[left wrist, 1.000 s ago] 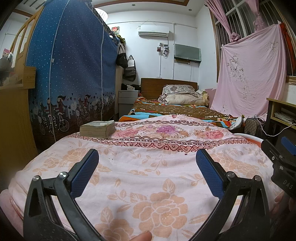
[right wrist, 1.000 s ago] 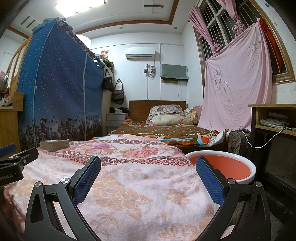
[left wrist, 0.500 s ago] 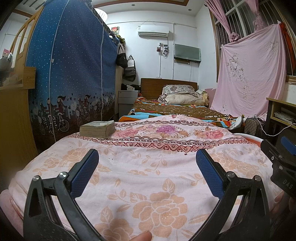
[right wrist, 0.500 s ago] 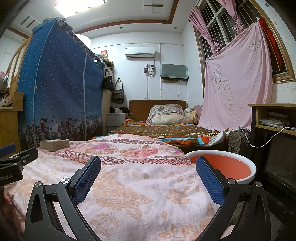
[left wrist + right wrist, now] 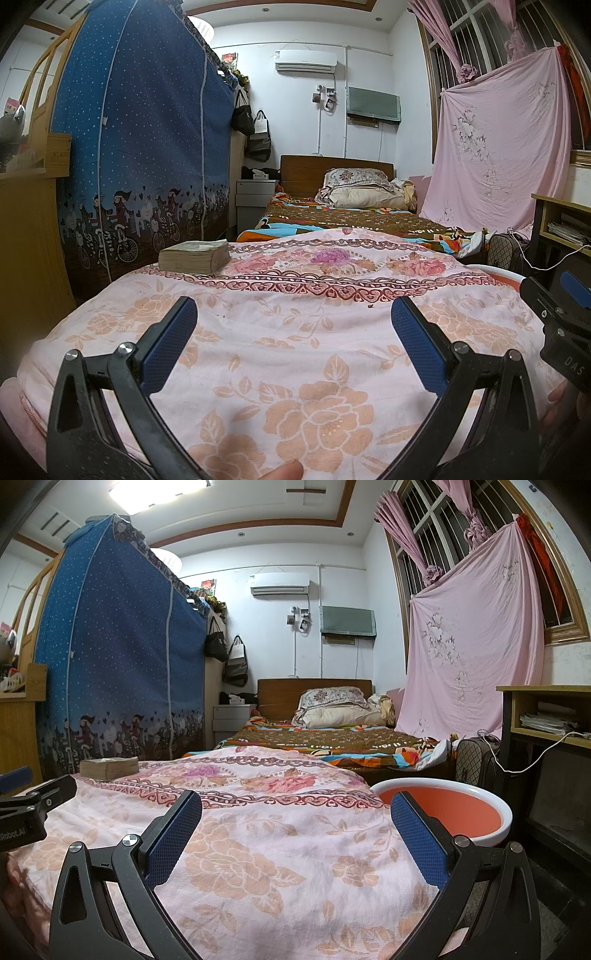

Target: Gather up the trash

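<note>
My left gripper (image 5: 294, 341) is open and empty, held low over a pink floral cloth (image 5: 295, 332) that covers a raised surface. My right gripper (image 5: 295, 827) is also open and empty, over the same cloth (image 5: 258, 849) near its right side. A thick worn paper block (image 5: 194, 255) lies at the cloth's far left; it also shows in the right wrist view (image 5: 109, 767). An orange basin with a white rim (image 5: 443, 812) stands on the floor right of the cloth. No loose trash shows on the cloth.
A blue fabric wardrobe (image 5: 140, 155) stands on the left. A bed (image 5: 351, 218) with pillows lies beyond. A desk (image 5: 546, 716), a dark bag (image 5: 474, 762) and a white cable stand on the right. A pink sheet (image 5: 472, 657) hangs over the window.
</note>
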